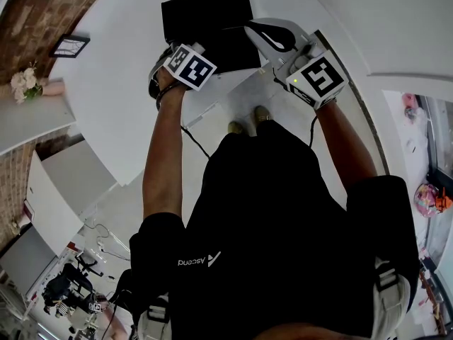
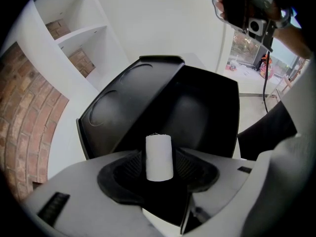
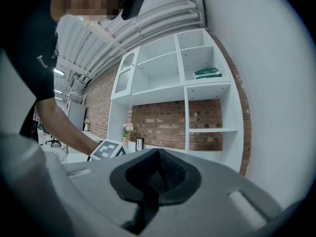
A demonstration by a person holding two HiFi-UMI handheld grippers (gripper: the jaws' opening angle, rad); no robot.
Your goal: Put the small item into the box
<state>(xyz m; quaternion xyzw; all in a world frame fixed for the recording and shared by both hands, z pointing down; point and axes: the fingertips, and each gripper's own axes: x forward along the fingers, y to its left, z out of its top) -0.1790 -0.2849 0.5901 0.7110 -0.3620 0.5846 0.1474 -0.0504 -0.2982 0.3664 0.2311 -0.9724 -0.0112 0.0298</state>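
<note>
A small white cylinder (image 2: 159,158) stands between the dark ribbed pads (image 2: 129,168) of my left gripper (image 2: 159,168), which is shut on it and points steeply down. Right below it lies the open black box (image 2: 202,117), its lid (image 2: 121,105) folded back to the left. In the head view the box (image 1: 205,13) sits on a white table, with the left gripper's marker cube (image 1: 190,66) over its near edge and the jaws hidden under it. My right gripper (image 3: 157,174) is held level beside the box (image 1: 269,37), shut and empty.
White shelving (image 3: 187,98) against a brick wall stands behind the table. The white table's edge (image 1: 127,168) runs close to the person's feet (image 1: 248,122). A picture frame (image 1: 69,46) and flowers (image 1: 27,82) sit on a low shelf at the left.
</note>
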